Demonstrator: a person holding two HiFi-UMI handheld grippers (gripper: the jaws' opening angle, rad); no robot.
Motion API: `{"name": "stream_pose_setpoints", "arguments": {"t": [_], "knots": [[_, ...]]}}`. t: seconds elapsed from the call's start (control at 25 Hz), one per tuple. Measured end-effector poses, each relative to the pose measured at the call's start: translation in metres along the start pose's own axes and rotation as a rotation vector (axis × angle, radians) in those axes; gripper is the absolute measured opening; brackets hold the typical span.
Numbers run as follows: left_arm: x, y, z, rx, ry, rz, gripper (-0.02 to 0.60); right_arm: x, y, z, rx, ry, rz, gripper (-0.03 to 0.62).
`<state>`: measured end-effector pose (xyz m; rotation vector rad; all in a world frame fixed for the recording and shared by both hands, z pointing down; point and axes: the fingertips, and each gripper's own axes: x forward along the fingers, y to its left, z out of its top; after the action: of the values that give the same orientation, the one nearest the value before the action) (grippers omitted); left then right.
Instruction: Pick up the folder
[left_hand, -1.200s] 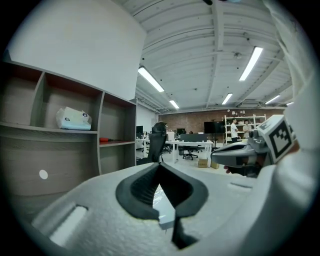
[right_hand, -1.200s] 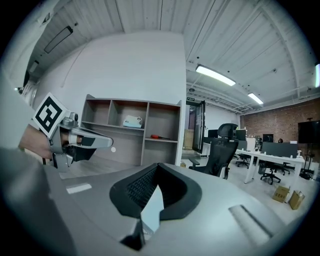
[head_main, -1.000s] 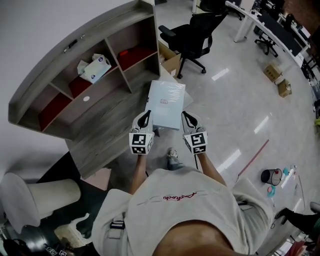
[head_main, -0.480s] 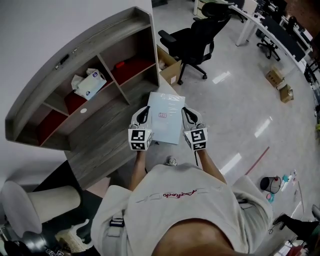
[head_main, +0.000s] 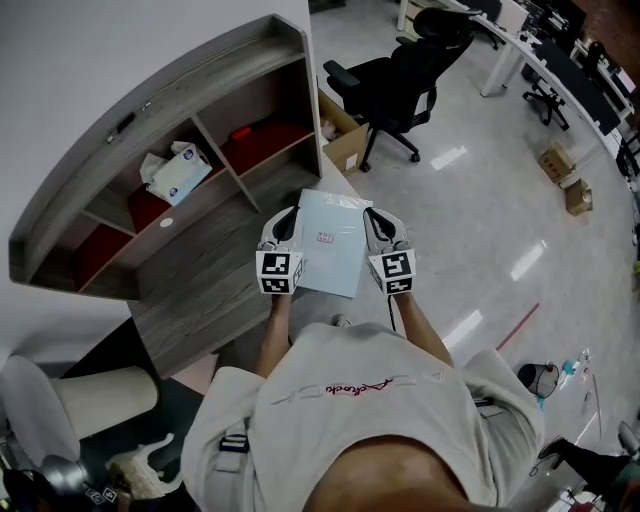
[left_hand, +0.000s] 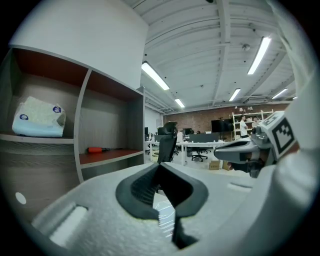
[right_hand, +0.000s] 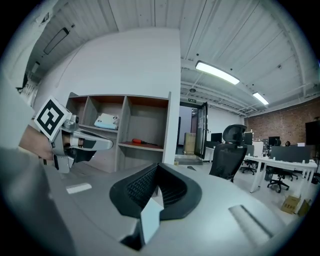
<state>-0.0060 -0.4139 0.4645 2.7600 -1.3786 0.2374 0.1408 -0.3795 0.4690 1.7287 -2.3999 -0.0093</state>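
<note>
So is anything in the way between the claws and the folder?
No, nothing is in the way. The left claw is shut on the left edge of the folder, and the right claw is shut on its right edge.

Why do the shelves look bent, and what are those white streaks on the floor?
Head view: the wide lens bows the straight shelf into a curve, and the white streaks on the floor are glare off its glossy surface. Left and right gripper views: the bending is stronger still, the picture is a circle with black corners, and the ceiling lamps wash out to plain white.
</note>
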Motion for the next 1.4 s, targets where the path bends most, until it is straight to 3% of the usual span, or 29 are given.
{"name": "stream_pose_setpoints", "arguments": {"t": [0.44,0.8,1.0,1.4], "knots": [[-0.006,0.010,-0.018,-0.027,0.039,0.022,-0.002,0.014,0.011,-0.011,0.036,0.024,0.017,0.008],[0.001,0.023,-0.044,-0.035,0.097,-0.021,-0.002,0.034,0.018,-0.027,0.037,0.069,0.006,0.008],[-0.015,0.020,-0.076,-0.055,0.168,-0.050,-0.002,0.023,0.032,-0.051,0.065,0.130,-0.007,0.009],[-0.017,0.014,-0.122,-0.088,0.226,-0.077,-0.002,0.009,0.047,-0.112,0.105,0.236,-0.012,0.008]]}}
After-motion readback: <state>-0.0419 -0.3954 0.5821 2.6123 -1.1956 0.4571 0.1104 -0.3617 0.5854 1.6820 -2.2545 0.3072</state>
